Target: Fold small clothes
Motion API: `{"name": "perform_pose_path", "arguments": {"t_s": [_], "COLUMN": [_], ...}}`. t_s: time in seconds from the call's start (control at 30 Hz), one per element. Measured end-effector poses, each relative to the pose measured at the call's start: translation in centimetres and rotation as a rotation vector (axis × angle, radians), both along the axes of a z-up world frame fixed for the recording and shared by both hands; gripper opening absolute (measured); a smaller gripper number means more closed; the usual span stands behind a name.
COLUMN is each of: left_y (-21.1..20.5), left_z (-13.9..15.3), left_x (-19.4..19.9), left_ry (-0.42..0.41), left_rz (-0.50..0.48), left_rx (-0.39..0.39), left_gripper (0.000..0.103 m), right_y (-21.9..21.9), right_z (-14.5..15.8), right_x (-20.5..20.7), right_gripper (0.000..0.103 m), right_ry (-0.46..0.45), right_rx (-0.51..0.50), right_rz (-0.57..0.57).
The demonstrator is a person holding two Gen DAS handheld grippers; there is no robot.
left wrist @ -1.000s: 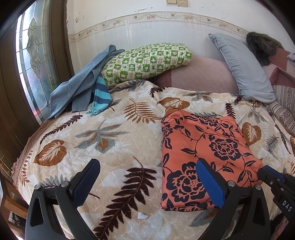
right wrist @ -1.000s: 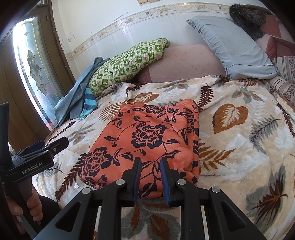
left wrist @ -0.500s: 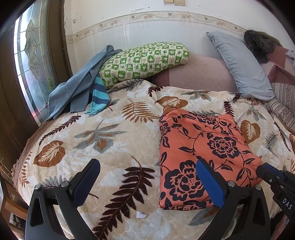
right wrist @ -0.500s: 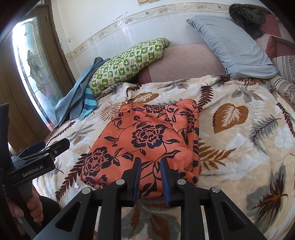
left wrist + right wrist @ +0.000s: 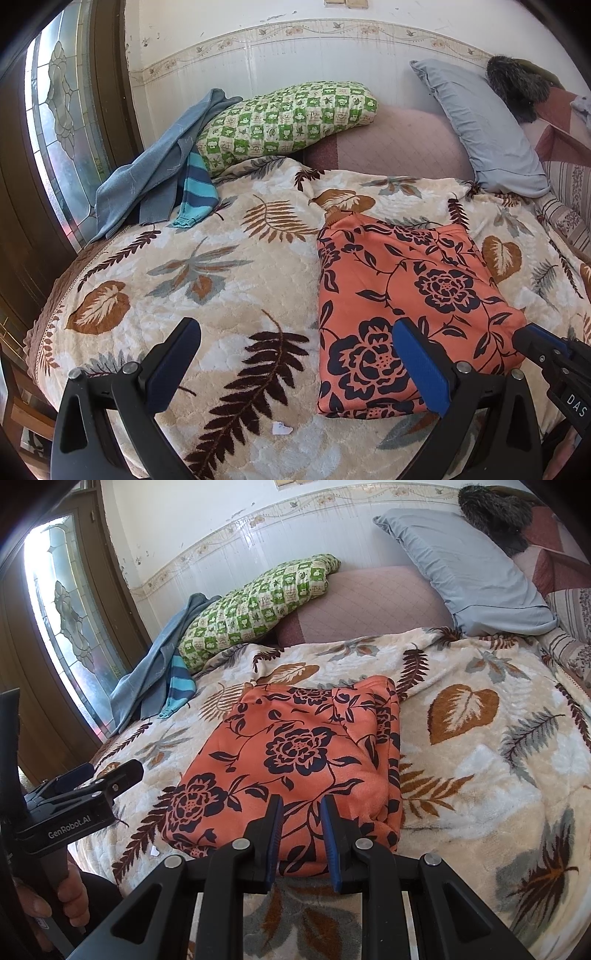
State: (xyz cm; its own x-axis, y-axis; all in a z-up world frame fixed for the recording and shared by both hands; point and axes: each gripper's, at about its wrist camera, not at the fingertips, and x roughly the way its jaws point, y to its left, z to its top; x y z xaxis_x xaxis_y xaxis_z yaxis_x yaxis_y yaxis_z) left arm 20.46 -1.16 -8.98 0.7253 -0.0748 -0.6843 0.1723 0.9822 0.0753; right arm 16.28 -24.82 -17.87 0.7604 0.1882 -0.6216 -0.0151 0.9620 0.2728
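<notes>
Leaf-print blanket, folded orange floral garment, left claw open

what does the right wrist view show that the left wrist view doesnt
Only the right wrist view shows the person's hand gripping the left gripper's handle, and the orange garment's layered right edge. Only the left wrist view shows the left gripper from behind, wide open over the blanket, and more of the window. Both show the folded garment, green pillow, grey pillow, blue clothes and a white scrap.
</notes>
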Motion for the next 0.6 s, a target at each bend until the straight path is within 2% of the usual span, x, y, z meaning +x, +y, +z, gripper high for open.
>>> {"name": "perform_pose_path", "arguments": {"t_s": [0.6], "left_y": [-0.26], "left_z": [-0.54], "left_x": [0.24], "left_ry": [0.016], "left_rz": [-0.009], "left_rx": [0.011], "left_gripper": [0.103], "right_y": [-0.55], "right_z": [-0.41], "right_x": [0.38], "right_gripper": [0.024], "right_ry": [0.023], "right_rx": [0.052], "right_rz": [-0.011]}}
